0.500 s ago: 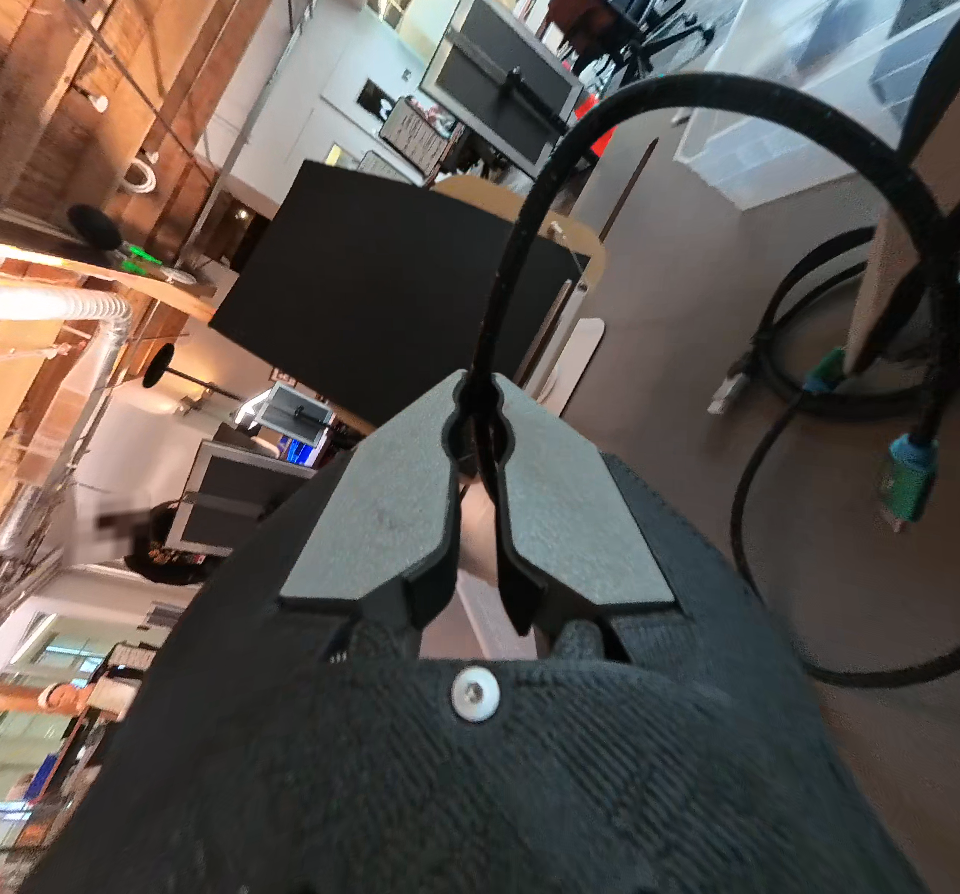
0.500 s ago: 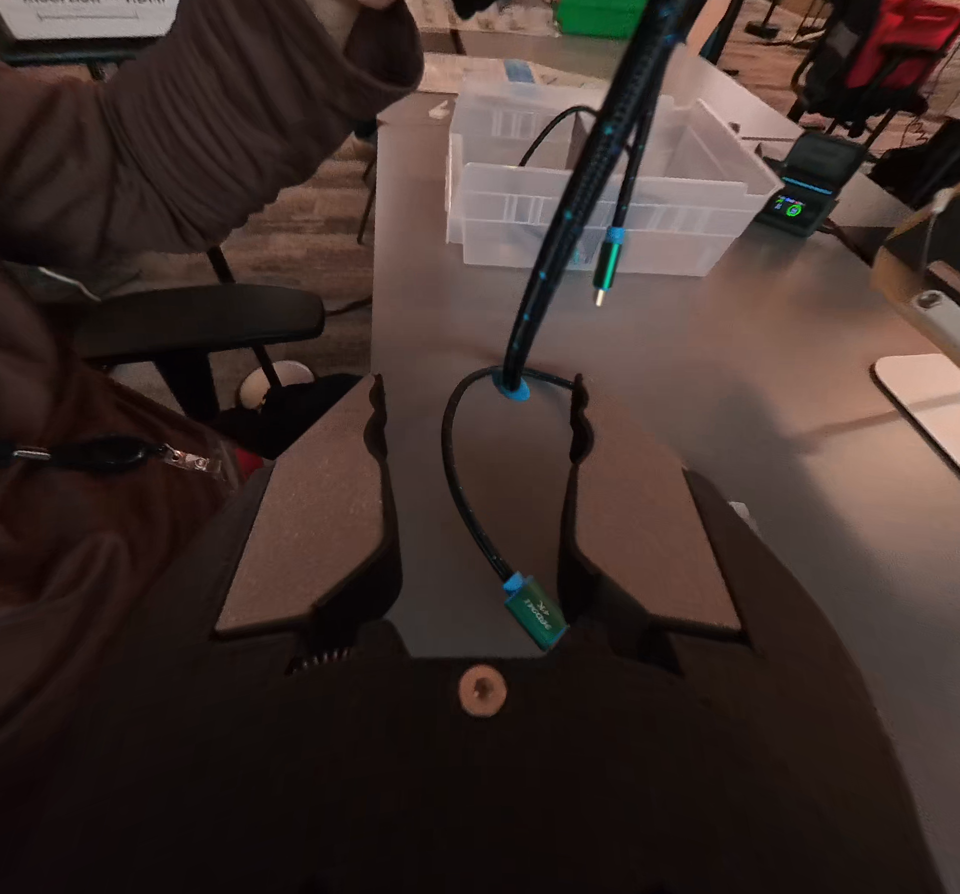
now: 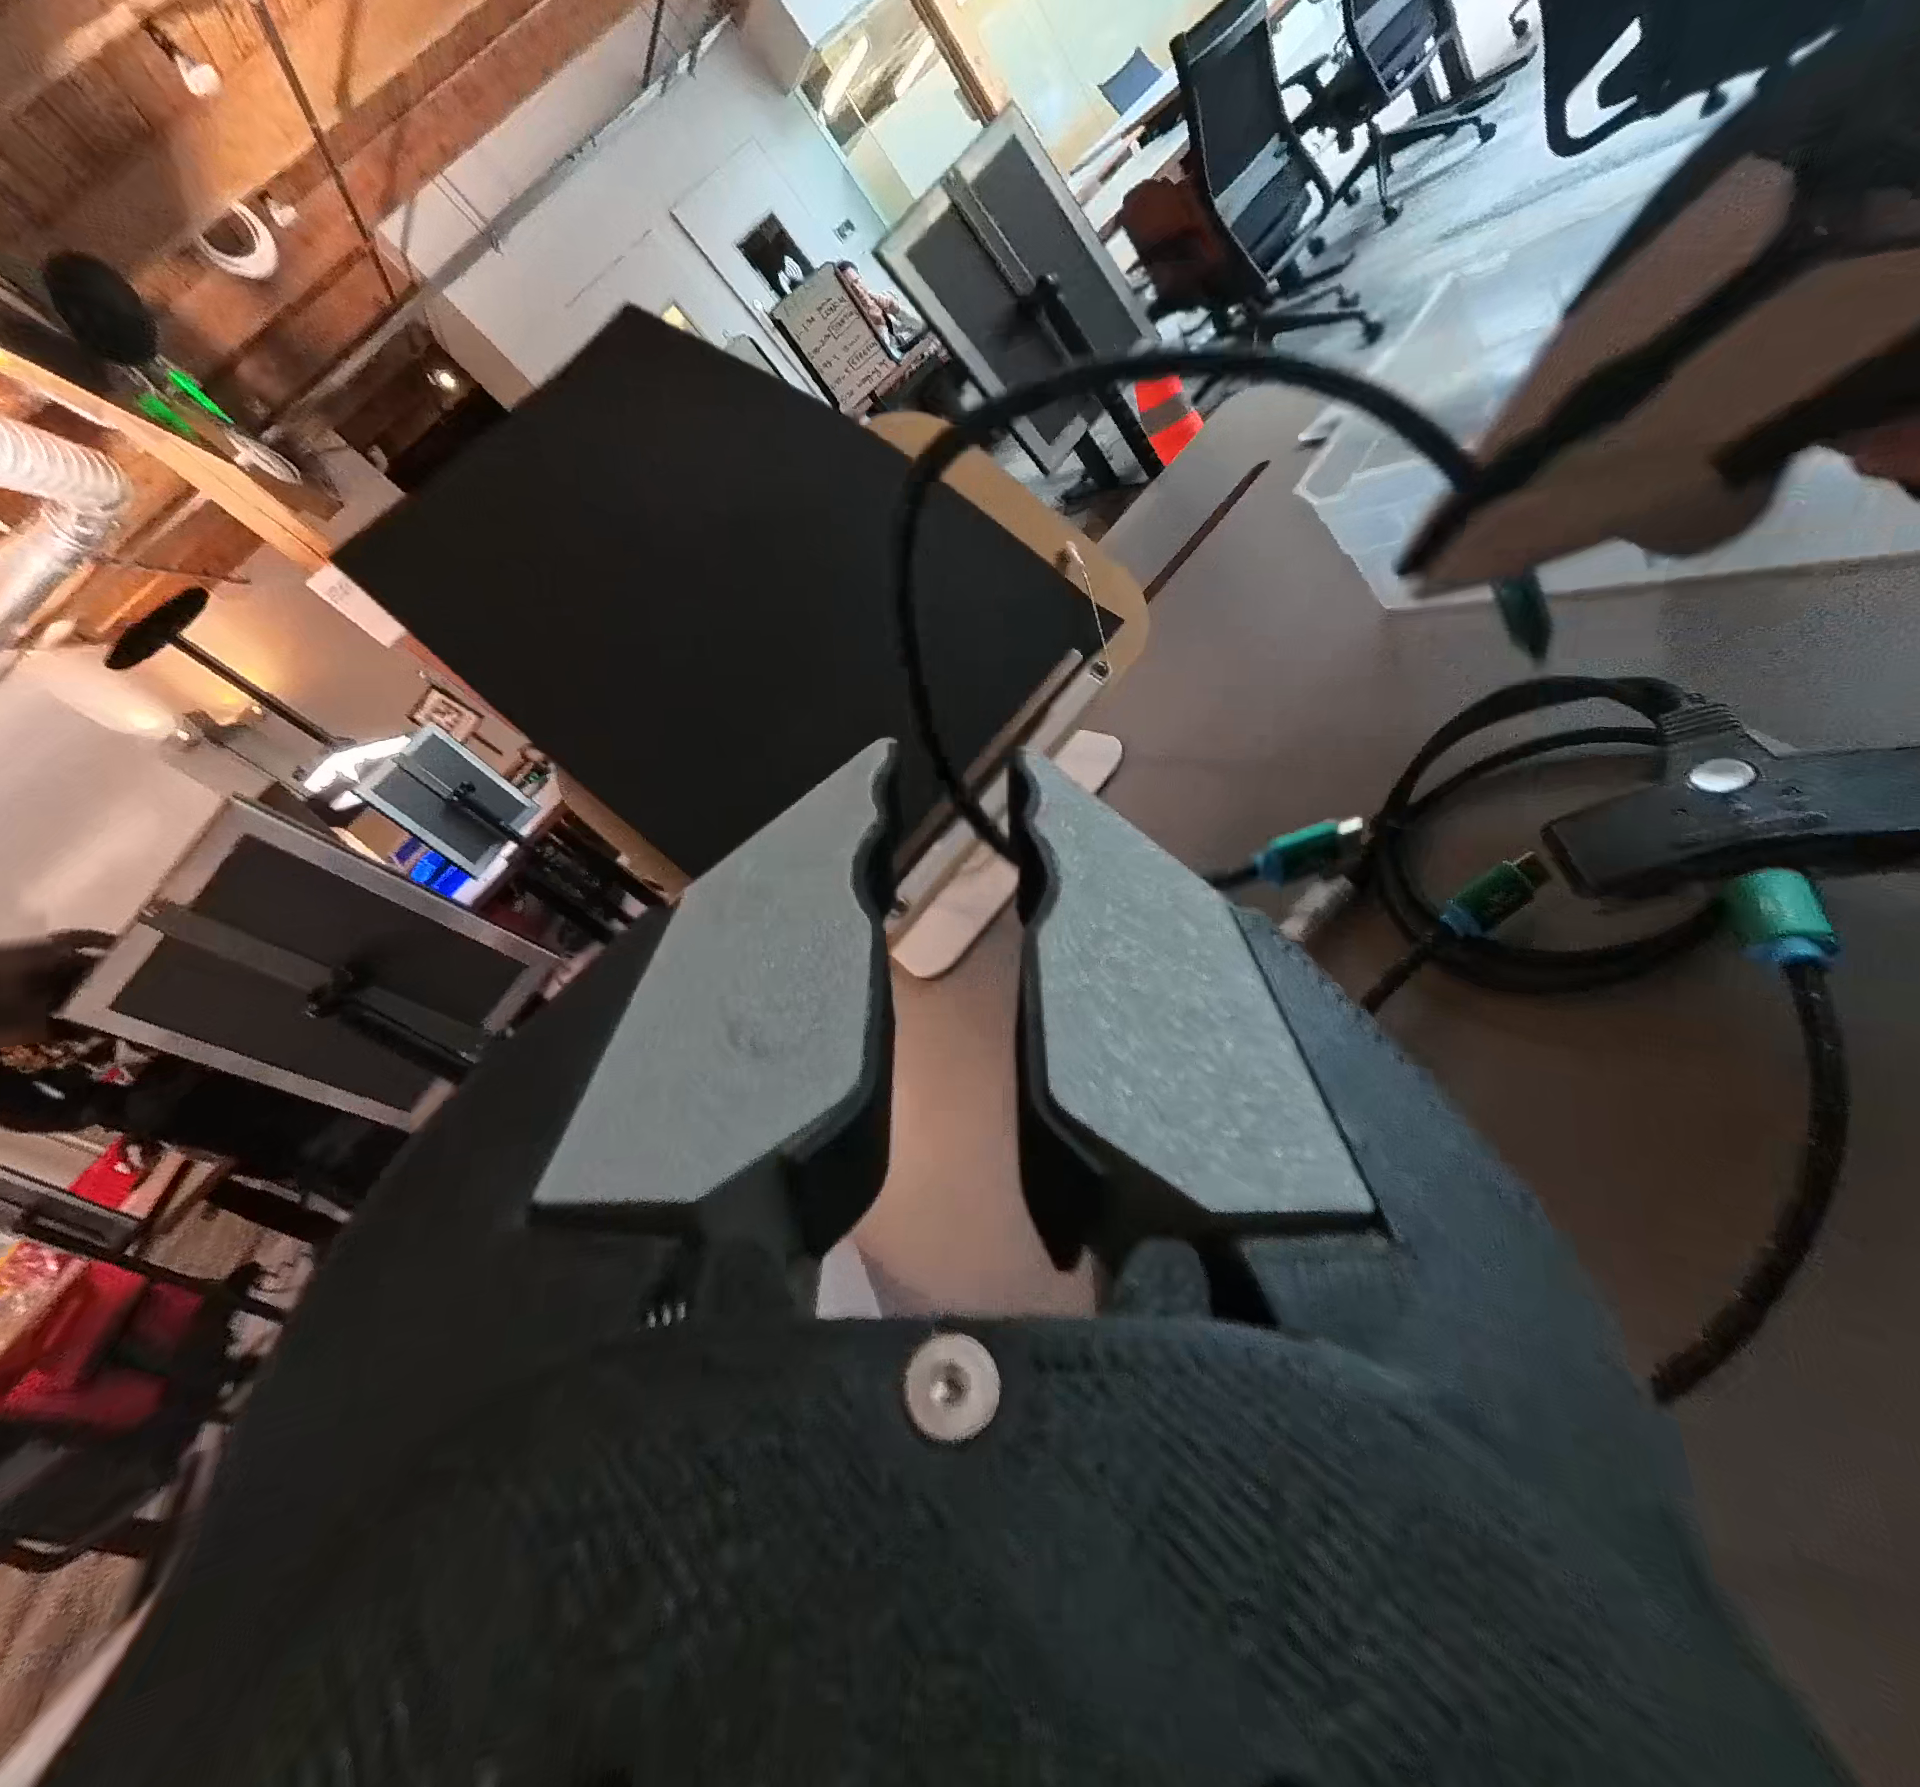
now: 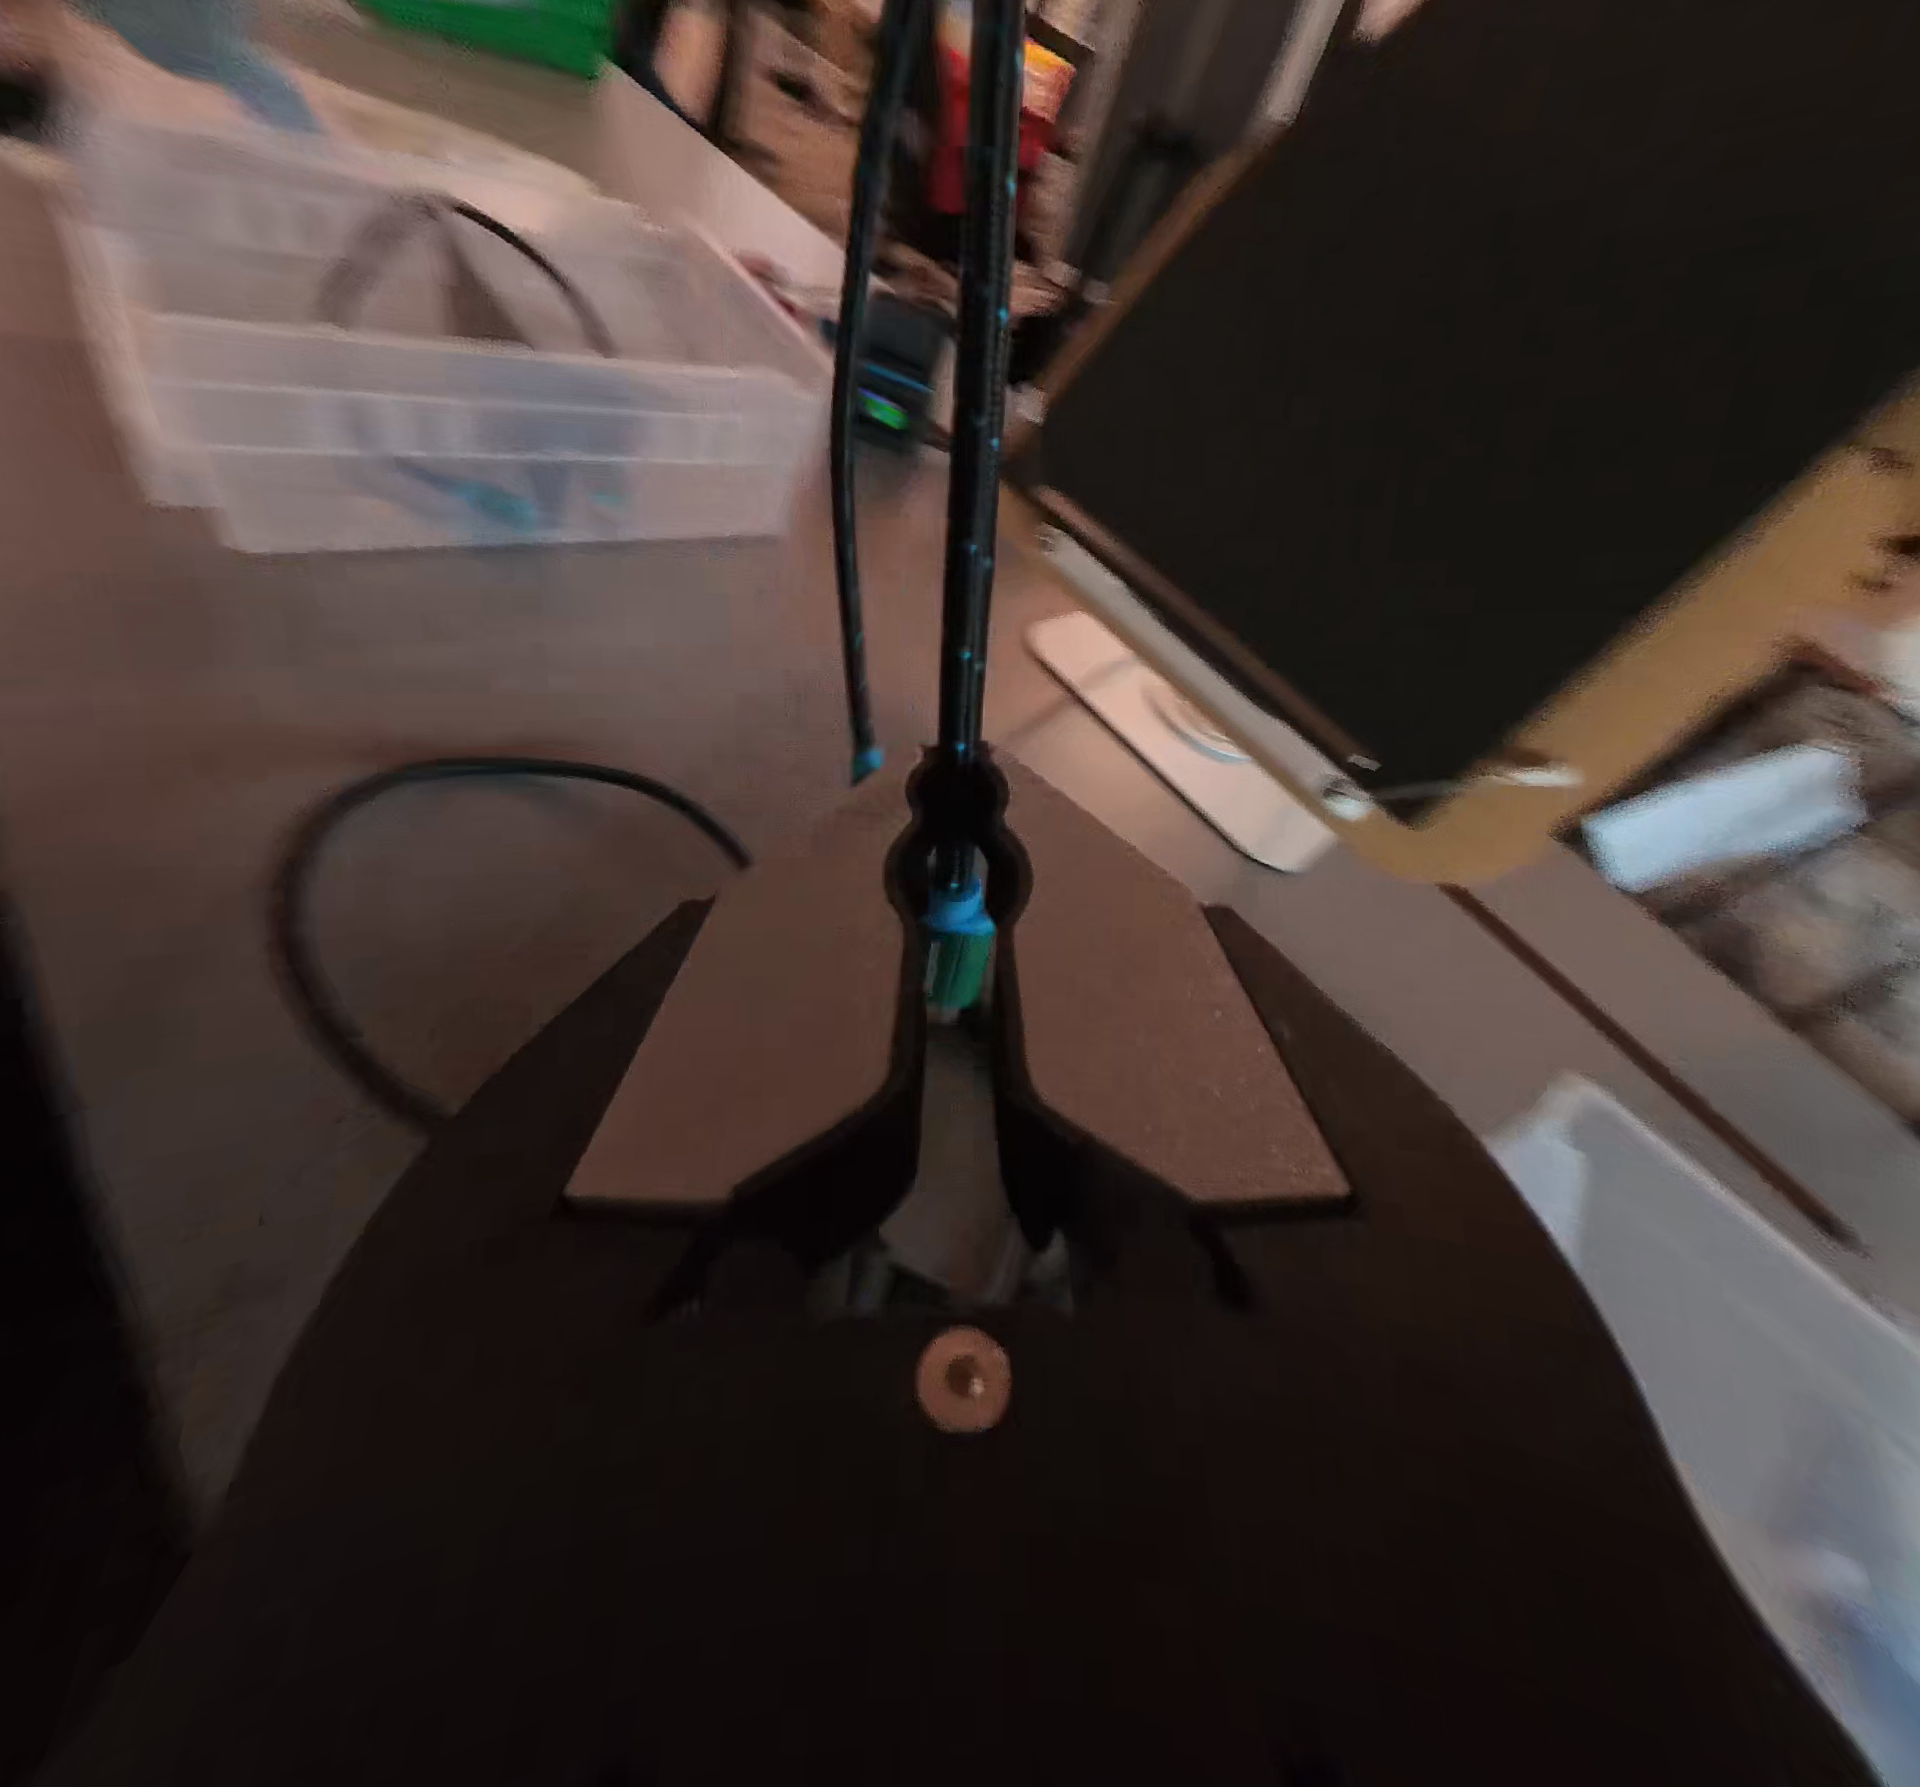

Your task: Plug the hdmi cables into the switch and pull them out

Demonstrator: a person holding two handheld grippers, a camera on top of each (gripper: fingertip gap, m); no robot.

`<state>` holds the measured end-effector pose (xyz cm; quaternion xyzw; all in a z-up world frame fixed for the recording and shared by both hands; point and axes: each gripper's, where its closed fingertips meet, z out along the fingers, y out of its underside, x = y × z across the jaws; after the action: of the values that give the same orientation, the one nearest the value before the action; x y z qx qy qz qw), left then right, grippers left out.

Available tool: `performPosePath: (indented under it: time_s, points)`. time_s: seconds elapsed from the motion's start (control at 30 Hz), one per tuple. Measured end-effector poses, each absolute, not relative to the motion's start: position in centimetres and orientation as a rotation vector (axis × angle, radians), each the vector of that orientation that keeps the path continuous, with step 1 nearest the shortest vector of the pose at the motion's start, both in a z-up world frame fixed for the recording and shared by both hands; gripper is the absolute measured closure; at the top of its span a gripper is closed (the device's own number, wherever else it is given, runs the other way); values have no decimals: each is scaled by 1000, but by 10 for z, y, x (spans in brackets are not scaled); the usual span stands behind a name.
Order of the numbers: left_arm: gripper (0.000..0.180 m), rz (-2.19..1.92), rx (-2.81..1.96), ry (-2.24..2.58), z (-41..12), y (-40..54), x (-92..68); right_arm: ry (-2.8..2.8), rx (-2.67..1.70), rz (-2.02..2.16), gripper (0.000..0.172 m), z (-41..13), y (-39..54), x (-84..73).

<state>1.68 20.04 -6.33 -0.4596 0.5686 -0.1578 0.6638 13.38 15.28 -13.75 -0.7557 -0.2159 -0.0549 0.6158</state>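
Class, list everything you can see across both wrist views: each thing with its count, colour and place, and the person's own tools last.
HDMI cables: several, black with green plugs, coiled on the table and hanging
Switch: one, black, at the right of the table
Table: one, grey-brown
Monitor: one, black screen, on the table
Plastic bin: one, clear, far side of the table
Office chairs: several, black, in the background
Left claw: open, a cable passing between its fingers
Right claw: shut on a cable by its green plug

A brick wall [image 3: 436, 23] with warm lamp light borders an open office. Black office chairs [image 3: 1257, 168] stand on a pale floor [image 3: 1507, 210] beside bright glass partitions [image 3: 1049, 2]. A grey table [image 3: 1299, 698] carries a dark monitor [image 3: 665, 594]; a silver duct [image 3: 52, 532] runs along the wall.
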Motion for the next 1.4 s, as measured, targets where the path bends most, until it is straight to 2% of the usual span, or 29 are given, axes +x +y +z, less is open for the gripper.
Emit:
performPosePath:
  time_s: [0.17,0.3,0.43,0.6,0.7,0.77,0.97,1.07,1.13,1.27,1.4]
  points:
    - [158,-417,-1071,1404,-105,178,13,-499,-1860,-447,170,-171,171,168]
    - [158,-467,-1102,1424,-128,173,15,-578,-2062,-378,170,-220,177,162]
    - [155,-481,-1131,1433,-136,179,14,-604,-2124,-298,166,-236,170,156]
    - [154,-478,-1139,1443,-139,186,4,-676,-2133,-108,116,-225,132,139]
    - [151,-471,-1174,1511,-156,189,1,-775,-2131,-20,98,-222,102,113]
    - [146,-459,-1197,1546,-166,192,1,-840,-2182,-55,87,-239,85,104]
    - [145,-520,-1192,1586,-169,179,3,-973,-2184,-811,107,-290,84,149]
    - [145,-622,-1148,1672,-170,149,3,-994,-2057,-961,132,-285,93,150]
    - [157,-717,-1085,1863,-185,109,-3,-962,-1995,-945,142,-276,98,149]
    - [155,-695,-977,2096,-223,57,2,-746,-1909,-630,150,-241,109,151]
    - [148,-534,-1030,2177,-270,64,29,-599,-1832,-343,152,-209,105,154]
